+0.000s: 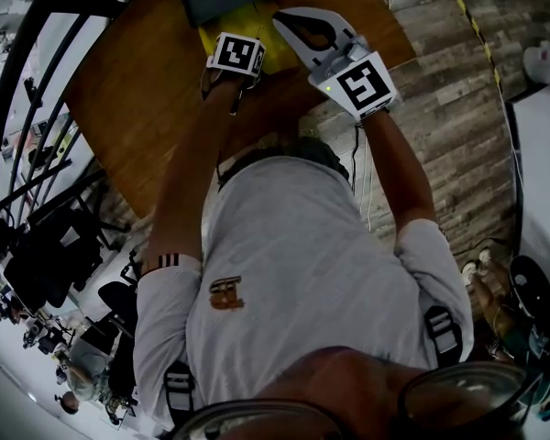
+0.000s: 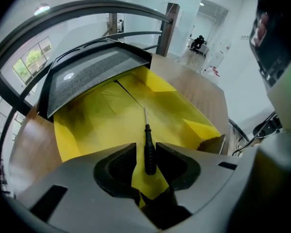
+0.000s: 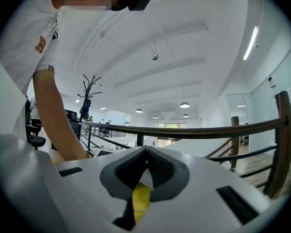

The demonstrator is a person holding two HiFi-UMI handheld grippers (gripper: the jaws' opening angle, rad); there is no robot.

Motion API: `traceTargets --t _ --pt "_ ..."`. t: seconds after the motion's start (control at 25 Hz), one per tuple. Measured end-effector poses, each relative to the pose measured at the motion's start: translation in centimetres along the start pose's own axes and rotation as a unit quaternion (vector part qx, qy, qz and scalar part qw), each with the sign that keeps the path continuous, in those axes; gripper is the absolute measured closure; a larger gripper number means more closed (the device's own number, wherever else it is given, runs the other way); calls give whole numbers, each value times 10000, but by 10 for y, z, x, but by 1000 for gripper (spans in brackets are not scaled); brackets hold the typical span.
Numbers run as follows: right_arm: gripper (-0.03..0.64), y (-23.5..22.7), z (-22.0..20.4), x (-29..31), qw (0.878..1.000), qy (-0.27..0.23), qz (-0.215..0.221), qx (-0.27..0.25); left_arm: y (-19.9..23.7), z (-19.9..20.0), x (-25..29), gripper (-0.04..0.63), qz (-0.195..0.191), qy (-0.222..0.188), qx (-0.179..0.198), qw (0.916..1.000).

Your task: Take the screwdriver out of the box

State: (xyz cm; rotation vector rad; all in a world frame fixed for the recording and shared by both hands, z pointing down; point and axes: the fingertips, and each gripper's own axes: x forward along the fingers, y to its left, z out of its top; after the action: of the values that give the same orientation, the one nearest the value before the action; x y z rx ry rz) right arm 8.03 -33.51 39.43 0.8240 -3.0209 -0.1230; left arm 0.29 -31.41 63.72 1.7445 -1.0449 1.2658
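The screwdriver, black-handled with a thin metal shaft, lies on the yellow floor of the open box, under its raised dark lid. My left gripper points steeply down into the box. It stands open, and the handle sits in the gap between its pads, which do not press on it. From the head view, the left gripper is over the box. My right gripper hovers level at the box's right side. In its own view the right gripper is shut, with a bit of yellow showing behind the pads.
The box rests on a round brown wooden table. A dark curved railing runs along the table's far and left sides. Plank flooring lies to the right. A black cable hangs off the table's right edge.
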Motion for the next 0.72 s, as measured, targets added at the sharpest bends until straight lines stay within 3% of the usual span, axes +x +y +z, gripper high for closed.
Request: traceTargets --t 0.16,0.28,0.72 --pt "584 -5 -5 -3 10000 -42 -6 9 1 0 2 465 23 56 57 10000" --pt "584 -6 -8 -5 10000 -25 -21 43 -1 1 3 515 14 57 90 9999" --pt "584 -1 -9 -9 9993 166 -168 278 -3 -3 -5 518 -219 -200 114 9995"
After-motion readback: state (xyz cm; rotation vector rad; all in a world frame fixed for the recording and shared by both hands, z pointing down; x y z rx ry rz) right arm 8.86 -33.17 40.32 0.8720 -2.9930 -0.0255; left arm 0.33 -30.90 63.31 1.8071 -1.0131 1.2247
